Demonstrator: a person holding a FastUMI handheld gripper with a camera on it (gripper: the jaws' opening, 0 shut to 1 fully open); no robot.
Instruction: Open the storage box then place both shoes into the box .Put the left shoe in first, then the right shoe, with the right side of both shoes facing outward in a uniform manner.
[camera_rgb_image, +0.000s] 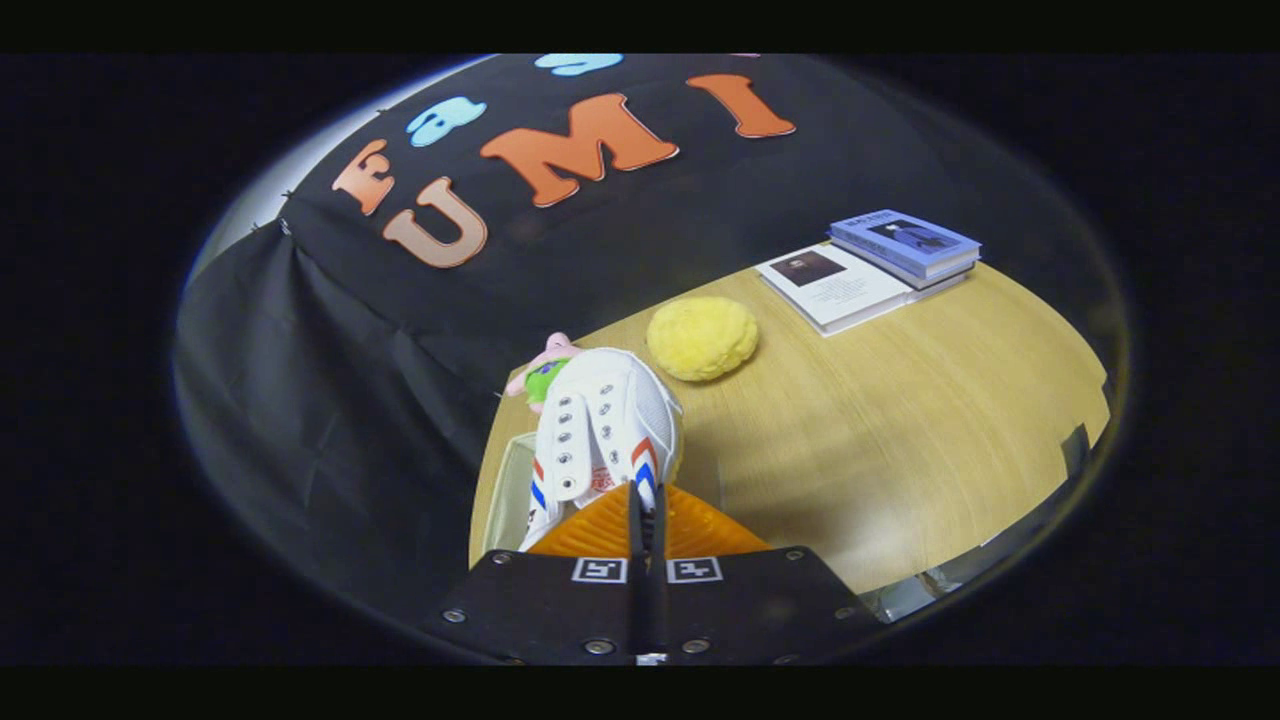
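- The fingers (648, 510) are pressed nearly together, pinching the heel end of a white shoe (600, 430) with red and blue stripes, its toe pointing away.
- The shoe hangs over the pale rim of the storage box (505, 490), which sits at the counter's (880, 440) near left edge; the box looks open, though little of it is visible.
- My read: this is the carry-and-lower step for a shoe. Which shoe it is, I can't tell.
- Next comes a steady drop into the box, with the shoe turned so its right side faces outward.
- Room check: a small plush toy (545, 372) sits just beyond the toe, a yellow sponge (702, 338) near it and books (870, 265) well apart.
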